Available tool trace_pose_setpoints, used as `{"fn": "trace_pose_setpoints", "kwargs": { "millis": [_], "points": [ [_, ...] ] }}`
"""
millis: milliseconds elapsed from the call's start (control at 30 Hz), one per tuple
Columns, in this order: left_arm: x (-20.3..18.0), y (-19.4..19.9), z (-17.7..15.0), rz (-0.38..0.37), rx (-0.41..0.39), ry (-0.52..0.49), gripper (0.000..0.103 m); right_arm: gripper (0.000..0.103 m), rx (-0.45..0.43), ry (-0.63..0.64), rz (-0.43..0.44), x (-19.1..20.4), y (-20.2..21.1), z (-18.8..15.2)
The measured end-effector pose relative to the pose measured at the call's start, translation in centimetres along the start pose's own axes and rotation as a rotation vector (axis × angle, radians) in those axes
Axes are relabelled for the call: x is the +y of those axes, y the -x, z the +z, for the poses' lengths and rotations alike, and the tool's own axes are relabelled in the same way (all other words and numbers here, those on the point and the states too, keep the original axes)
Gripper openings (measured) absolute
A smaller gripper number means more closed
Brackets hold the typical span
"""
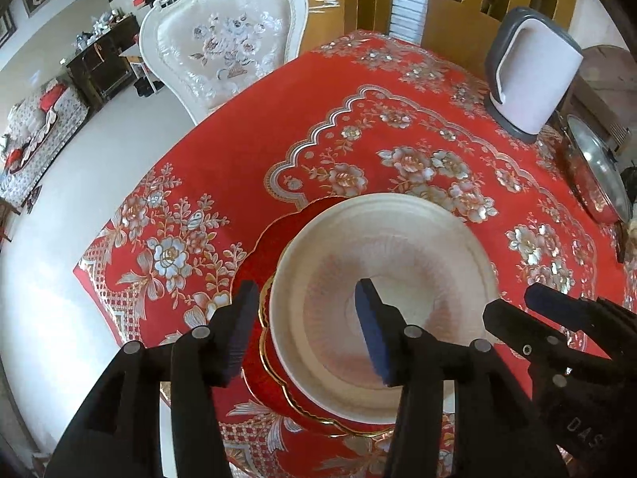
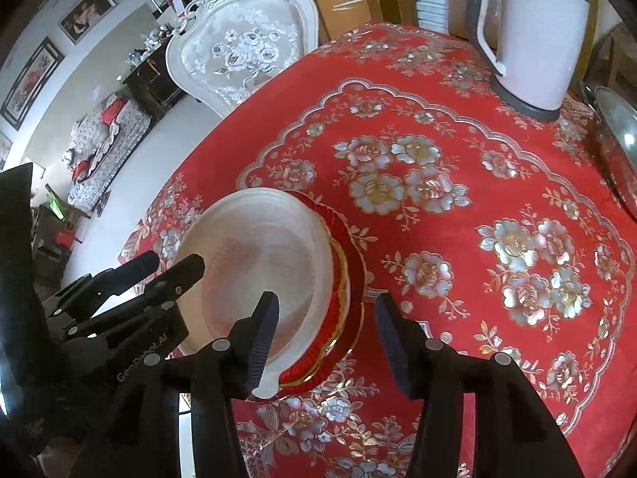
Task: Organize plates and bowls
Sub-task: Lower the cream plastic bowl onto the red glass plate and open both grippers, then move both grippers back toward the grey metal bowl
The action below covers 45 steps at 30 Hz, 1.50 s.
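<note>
Your left gripper (image 1: 306, 330) has its jaws spread wide and holds nothing. One finger hangs outside the near-left rim of the stack, the other over the hollow of the cream bowl (image 1: 382, 279). Whether either pad touches the crockery cannot be told from the left wrist view.

Your right gripper (image 2: 326, 338) is likewise parted and empty. Its left finger lies over the near edge of the bowl, its right finger out over bare cloth; the rims of the stack pass between them. Contact cannot be confirmed here either.

The bowl sits inside a red plate with a scalloped gold edge (image 1: 258, 255), and the right wrist view shows a further gold-banded rim between the two. The stack rests on the table (image 1: 398, 119) near its front left corner, on a red cloth with silver and gold flowers. The bowl appears off-centre on the plate, more red showing to the left than to the right.

A white kettle on a grey base (image 1: 529, 75) stands upright at the far right of the table, well apart from the stack. A metal pan with a glass lid (image 1: 597, 175) lies at the right edge. A white carved chair (image 1: 227, 40) stands beyond the far left side.
</note>
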<state>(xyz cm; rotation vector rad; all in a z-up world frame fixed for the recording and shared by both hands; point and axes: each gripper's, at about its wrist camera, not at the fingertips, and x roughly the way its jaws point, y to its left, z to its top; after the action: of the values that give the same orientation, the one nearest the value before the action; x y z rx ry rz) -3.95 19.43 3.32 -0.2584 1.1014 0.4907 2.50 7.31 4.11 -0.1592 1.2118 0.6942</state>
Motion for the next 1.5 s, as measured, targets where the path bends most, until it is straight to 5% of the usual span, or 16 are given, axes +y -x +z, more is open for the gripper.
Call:
{"fn": "trace_pose_setpoints", "kwargs": {
  "millis": [733,1167,1500],
  "points": [
    [-6.9,3.4,0.7,-0.043,-0.082,-0.119,0.052,0.057,-0.045,-0.133,-0.03,-6.2,3.4,-2.4],
    [-17.4,4.8,-0.5,-0.134,-0.089,-0.312,0.052,0.058,-0.089,-0.309,-0.099,-14.7,7.3,-6.4],
    [-29.5,7.0,-4.0,-0.26,-0.09,-0.524,0.059,0.06,-0.139,-0.519,-0.178,-23.9,12.0,-13.0]
  ]
}}
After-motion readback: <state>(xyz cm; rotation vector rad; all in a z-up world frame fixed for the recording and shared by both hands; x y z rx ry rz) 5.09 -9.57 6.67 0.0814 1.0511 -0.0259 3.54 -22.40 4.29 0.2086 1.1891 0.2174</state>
